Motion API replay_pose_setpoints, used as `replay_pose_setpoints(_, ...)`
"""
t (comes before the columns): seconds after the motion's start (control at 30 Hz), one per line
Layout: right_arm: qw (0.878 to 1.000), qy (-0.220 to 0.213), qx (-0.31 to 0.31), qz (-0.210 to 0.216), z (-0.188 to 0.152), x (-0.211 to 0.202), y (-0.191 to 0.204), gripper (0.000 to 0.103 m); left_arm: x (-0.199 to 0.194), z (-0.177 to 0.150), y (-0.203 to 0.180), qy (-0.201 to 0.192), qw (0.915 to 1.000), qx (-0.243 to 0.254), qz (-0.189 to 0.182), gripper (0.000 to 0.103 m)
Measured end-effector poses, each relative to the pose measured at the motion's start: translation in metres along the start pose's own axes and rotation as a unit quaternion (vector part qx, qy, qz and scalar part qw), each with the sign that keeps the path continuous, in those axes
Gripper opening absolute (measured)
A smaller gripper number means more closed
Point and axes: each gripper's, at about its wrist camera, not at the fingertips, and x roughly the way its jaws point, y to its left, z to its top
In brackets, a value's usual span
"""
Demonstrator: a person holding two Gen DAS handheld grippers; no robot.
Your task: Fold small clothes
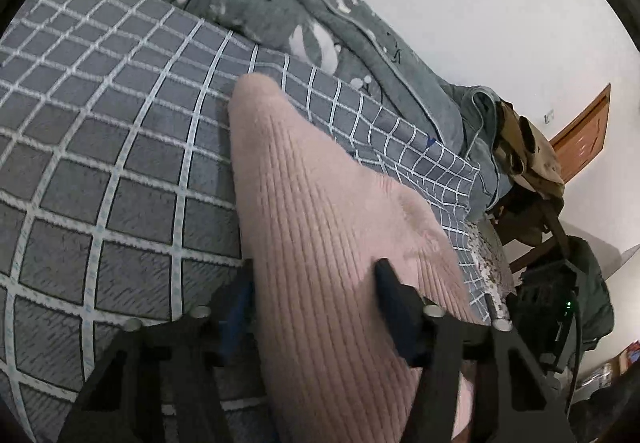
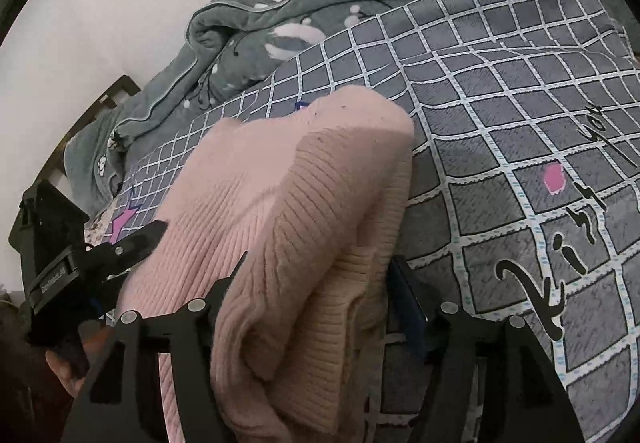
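A pink ribbed knit garment point(image 1: 320, 211) lies on the grey checked bedsheet point(image 1: 100, 163). My left gripper point(image 1: 316, 275) has one finger on each side of the garment's near edge, with the cloth between them. In the right wrist view the garment point(image 2: 280, 203) is bunched and folded over, and my right gripper point(image 2: 320, 275) holds a thick fold of it between its fingers. The left gripper point(image 2: 132, 243) also shows in the right wrist view, at the garment's left edge.
A rumpled grey-green patterned blanket point(image 1: 280, 3) lies along the far side of the bed by the white wall. A chair piled with clothes point(image 1: 532, 163) and a wooden door point(image 1: 584, 135) stand off the bed's end. The sheet point(image 2: 540, 163) carries printed lettering.
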Motion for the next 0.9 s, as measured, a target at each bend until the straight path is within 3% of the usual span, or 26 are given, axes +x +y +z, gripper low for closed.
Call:
replay_pose_setpoints(0.07, 1.0, 0.0, 0.003, 0.018, 0.0, 0.0, 0.002, 0.052, -0.004, 0.0, -0.002, -0.013, 0.9999, 0.004, 0.004, 0.041)
replay_pose_setpoints(0.17, 0.999, -0.023, -0.01, 0.021, 0.001, -0.006, 0.013, 0.039, -0.013, 0.002, -0.002, -0.033, 0.9994, 0.006, 0.005, 0.037)
replay_pose_setpoints(0.37, 0.998, -0.026, -0.01, 0.059, 0.002, 0.003, 0.047, 0.037, -0.051, 0.011, 0.017, -0.071, 0.9971, -0.001, 0.027, 0.035)
replay_pose_setpoints(0.43, 0.998, -0.022, -0.014, 0.065, 0.0, 0.01, 0.062, 0.037, -0.068, 0.012, 0.027, -0.084, 0.995, 0.006, 0.054, 0.033)
replay_pose_setpoints(0.5, 0.997, -0.024, -0.024, 0.066, -0.003, 0.014, 0.077, 0.037, -0.082, 0.012, 0.034, -0.097, 0.9921, 0.012, 0.079, 0.019)
replay_pose_setpoints(0.53, 0.997, -0.029, -0.032, 0.065, -0.005, 0.015, 0.087, 0.037, -0.091, 0.012, 0.038, -0.104, 0.9904, 0.017, 0.089, 0.001)
replay_pose_setpoints(0.67, 0.997, -0.041, -0.047, 0.054, -0.008, 0.016, 0.106, 0.037, -0.11, 0.009, 0.054, -0.106, 0.9898, 0.019, 0.094, 0.002)
replay_pose_setpoints(0.9, 0.998, -0.03, -0.05, 0.018, -0.009, 0.022, 0.093, 0.042, -0.114, 0.008, 0.065, -0.098, 0.9871, 0.018, 0.125, 0.002)
